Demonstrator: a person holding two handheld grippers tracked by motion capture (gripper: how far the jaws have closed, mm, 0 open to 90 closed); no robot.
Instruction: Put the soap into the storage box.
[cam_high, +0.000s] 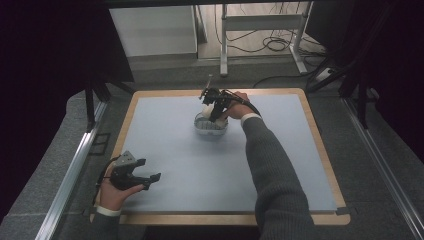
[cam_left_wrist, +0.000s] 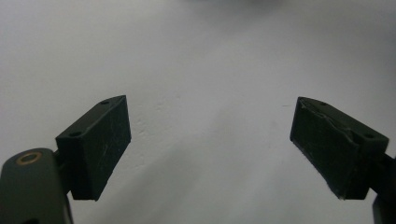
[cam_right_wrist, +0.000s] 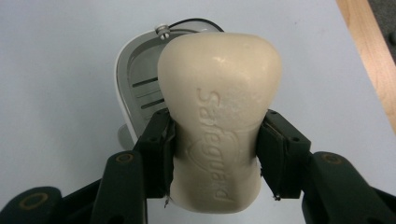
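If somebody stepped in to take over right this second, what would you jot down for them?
Right gripper: shut on the cream bar of soap, held above the white soap dish with the slotted grey insert, mid-table on the pale blue mat.
Left gripper: open, holding nothing, near the mat's front left corner.
Done: soap gripped.
Left, probably: whether it goes into the dish or comes out is unclear; check first.

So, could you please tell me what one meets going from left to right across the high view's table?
Left tongs, open above the blue mat → soap dish → right tongs, shut on the soap bar above the dish.
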